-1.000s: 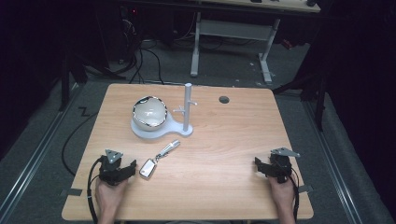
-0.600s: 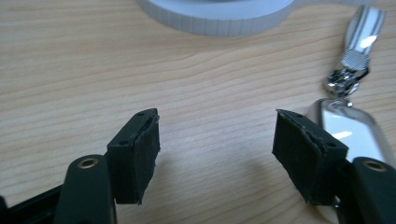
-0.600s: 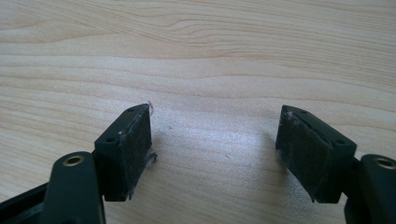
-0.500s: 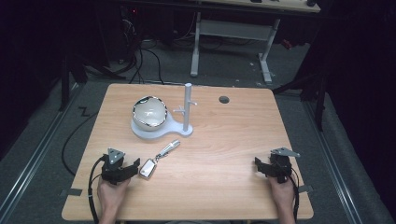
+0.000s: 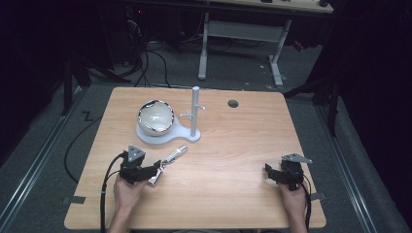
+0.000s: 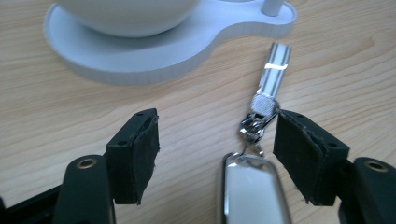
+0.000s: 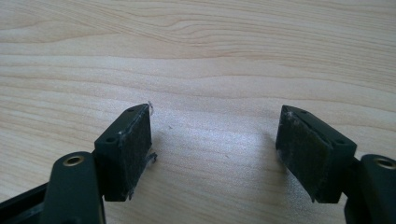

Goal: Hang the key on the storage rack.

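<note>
Keychain (image 5: 167,161) lies flat on the wooden desk (image 5: 233,145) in the high view, just in front of the white stand base (image 5: 167,138), which carries a bowl (image 5: 155,116) and an upright post (image 5: 195,111). The left tongs (image 5: 154,171) sit at the near end of the keychain, with the person's left hand (image 5: 127,190) behind them. The right tongs (image 5: 268,174) rest on the desk well apart from the keychain, near the right edge, held by the right hand (image 5: 293,199). In the left gripper view, the left tongs (image 6: 215,154) stand wide apart with the keychain's shiny tag (image 6: 250,186) between the jaws; the clasp (image 6: 254,123) sits just beside the right-hand jaw, and the strap end (image 6: 275,67) points toward the stand base (image 6: 159,51). Contact between jaw and clasp cannot be told. In the right gripper view, the right tongs (image 7: 215,140) stand wide apart over bare desk (image 7: 210,56), holding nothing.
</note>
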A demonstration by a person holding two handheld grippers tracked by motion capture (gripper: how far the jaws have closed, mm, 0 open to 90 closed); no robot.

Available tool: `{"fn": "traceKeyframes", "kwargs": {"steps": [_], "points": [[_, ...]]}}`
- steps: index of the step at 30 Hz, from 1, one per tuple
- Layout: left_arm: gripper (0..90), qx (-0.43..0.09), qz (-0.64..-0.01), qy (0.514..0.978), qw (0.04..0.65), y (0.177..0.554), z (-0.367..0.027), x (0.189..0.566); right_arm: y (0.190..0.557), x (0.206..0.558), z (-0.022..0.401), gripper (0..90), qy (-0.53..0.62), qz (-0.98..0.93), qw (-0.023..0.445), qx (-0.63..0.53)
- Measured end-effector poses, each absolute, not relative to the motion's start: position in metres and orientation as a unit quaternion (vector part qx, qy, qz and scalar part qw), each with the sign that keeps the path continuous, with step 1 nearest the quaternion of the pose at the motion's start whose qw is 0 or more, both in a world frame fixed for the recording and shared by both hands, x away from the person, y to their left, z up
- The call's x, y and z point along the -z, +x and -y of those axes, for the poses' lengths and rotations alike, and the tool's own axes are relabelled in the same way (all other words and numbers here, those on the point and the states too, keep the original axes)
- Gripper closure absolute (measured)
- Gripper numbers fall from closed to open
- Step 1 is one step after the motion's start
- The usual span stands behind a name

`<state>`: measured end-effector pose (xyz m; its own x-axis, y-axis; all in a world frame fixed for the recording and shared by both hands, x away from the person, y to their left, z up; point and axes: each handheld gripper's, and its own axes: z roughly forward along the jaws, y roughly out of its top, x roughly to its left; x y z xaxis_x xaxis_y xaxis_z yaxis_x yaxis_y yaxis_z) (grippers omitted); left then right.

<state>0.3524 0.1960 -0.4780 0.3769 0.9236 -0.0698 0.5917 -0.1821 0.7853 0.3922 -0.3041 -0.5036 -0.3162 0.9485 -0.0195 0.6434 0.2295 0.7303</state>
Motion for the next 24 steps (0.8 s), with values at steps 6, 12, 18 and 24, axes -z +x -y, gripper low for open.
{"fn": "traceKeyframes", "kwargs": {"steps": [6, 12, 18, 24], "points": [[37.8, -0.204, -0.492, 0.763, 0.368, 0.370, -0.176, 0.479, 0.392, 0.504, 0.304, 27.0, 0.533, -0.746, 0.240, -0.318], [45.1, -0.196, -0.483, 0.777, 0.353, 0.384, -0.165, 0.485, 0.392, 0.504, 0.304, 27.0, 0.533, -0.746, 0.240, -0.318], [49.8, -0.176, -0.478, 0.792, 0.337, 0.397, -0.154, 0.494, 0.392, 0.504, 0.304, 27.0, 0.533, -0.746, 0.240, -0.318], [61.7, -0.170, -0.472, 0.799, 0.330, 0.403, -0.150, 0.494, 0.392, 0.504, 0.304, 27.0, 0.533, -0.746, 0.240, -0.318]]}}
